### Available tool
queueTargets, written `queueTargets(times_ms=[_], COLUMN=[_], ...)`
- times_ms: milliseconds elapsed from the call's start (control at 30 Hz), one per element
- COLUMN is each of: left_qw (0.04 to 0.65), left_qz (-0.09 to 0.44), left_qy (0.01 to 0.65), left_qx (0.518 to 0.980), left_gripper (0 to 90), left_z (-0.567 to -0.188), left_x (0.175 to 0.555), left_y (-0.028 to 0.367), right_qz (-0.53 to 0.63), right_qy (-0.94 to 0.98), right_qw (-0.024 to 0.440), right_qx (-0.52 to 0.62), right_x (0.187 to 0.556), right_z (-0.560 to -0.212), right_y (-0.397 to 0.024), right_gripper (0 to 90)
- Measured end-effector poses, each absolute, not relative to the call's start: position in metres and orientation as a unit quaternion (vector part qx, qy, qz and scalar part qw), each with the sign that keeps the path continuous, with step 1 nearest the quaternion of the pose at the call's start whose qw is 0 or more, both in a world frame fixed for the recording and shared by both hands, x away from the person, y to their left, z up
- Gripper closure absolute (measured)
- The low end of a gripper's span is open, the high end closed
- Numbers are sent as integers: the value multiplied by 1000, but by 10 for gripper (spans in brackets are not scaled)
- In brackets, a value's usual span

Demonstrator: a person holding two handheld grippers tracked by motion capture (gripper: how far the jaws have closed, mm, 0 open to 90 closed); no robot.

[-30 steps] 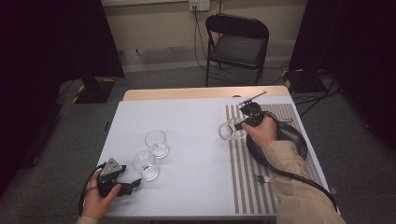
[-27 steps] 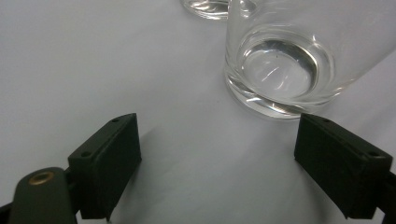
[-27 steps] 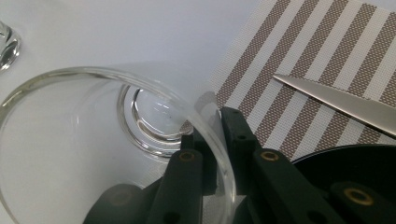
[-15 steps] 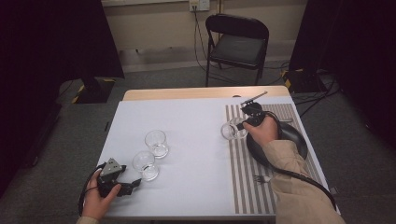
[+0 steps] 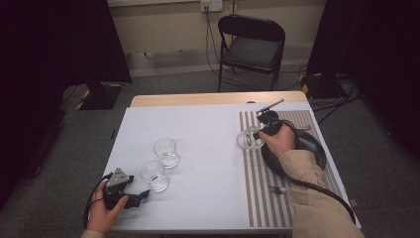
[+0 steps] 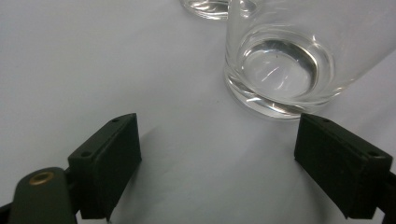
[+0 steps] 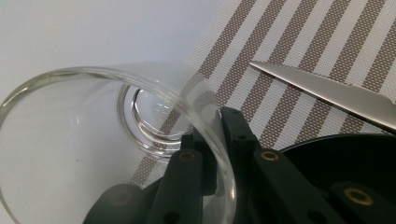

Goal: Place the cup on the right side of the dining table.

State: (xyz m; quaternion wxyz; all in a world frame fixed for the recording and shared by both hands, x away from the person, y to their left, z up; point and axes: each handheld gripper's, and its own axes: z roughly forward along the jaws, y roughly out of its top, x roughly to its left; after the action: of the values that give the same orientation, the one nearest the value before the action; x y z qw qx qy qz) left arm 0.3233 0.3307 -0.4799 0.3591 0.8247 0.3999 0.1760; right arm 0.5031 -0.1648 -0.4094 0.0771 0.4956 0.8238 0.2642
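On white table (image 5: pixel 208 148), striped placemat (image 5: pixel 257 188), folding chair (image 5: pixel 250 47) behind

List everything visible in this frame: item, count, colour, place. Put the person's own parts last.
Glasses: 3, clear; two standing at the table's front left, one clamped by its rim at the placemat's left edge.
Table: 1, white top.
Placemat: 1, brown-and-white striped, right side.
Plate: 1, black, on placemat.
Fork: 1, silver, on placemat.
Knife: 1, silver, beside plate.
Chair: 1, black, behind table.
Left gripper: black, open, near front glass.
Right gripper: black, holding glass.
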Motion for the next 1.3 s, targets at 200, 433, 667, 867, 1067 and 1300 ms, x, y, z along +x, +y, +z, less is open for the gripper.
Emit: queueTargets(times_ms=[200,433,667,867,1067,1300], left_qw=[359,359,359,359,359,359], left_qz=[176,176,176,176,176,177], left_qy=[400,400,400,400,400,400], left_qx=[825,825,825,825,825,825], left_gripper=[137,138,137,137,137,137], left_z=[-480,-480,-480,-480,-480,-480], left_x=[323,323,323,323,323,323], left_y=[331,331,331,331,331,331], right_qz=[262,254,254,253,252,245], right_qy=[821,821,818,819,818,820], right_qw=[79,84,86,89,91,100], right_qx=[501,504,509,508,509,508], right_x=[504,505,505,506,505,505], right_z=[-412,-414,-416,-416,-416,-415], right_y=[-166,-168,-169,-168,-168,-169], right_gripper=[851,851,851,851,851,851])
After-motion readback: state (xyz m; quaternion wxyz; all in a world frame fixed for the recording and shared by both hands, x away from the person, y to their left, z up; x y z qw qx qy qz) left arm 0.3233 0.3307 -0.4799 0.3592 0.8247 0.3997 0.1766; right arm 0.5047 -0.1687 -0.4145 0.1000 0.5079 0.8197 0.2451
